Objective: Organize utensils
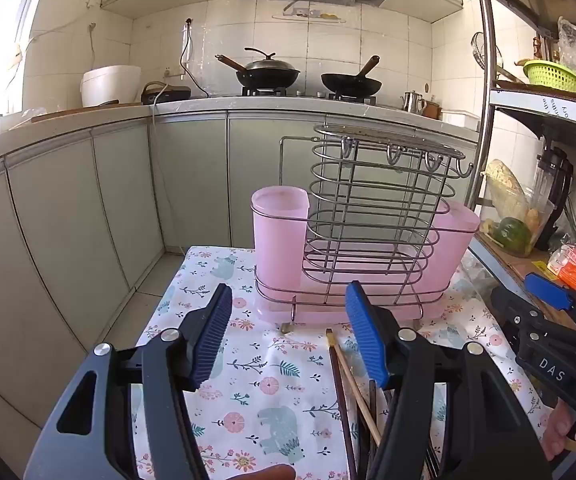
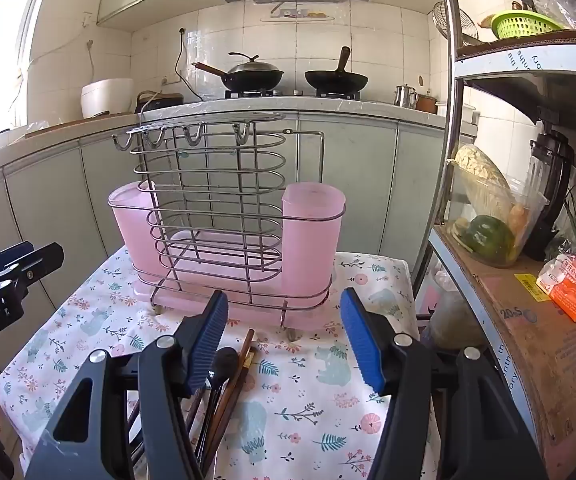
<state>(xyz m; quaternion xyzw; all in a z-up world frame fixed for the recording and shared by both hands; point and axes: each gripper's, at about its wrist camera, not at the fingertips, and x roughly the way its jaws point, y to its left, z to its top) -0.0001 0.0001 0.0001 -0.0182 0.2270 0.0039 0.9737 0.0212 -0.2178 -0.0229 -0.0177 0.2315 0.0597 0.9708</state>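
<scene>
Both grippers, the left gripper (image 1: 288, 332) and the right gripper (image 2: 284, 336), are wide open and hold nothing. Between them on the flowery cloth (image 2: 319, 404) lies a bunch of chopsticks (image 2: 232, 380), long way pointing at the pink holder (image 2: 228, 240). I think it's best to pinch a few sticks in the middle, lift, then drop them standing up in a pink cup.

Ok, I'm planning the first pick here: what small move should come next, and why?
Probably lower the right gripper onto the chopsticks and close on them. Both grippers are open and empty, the utensils lie loose on the floral cloth just under its left finger, and the pink cups of the wire holder look empty.
</scene>
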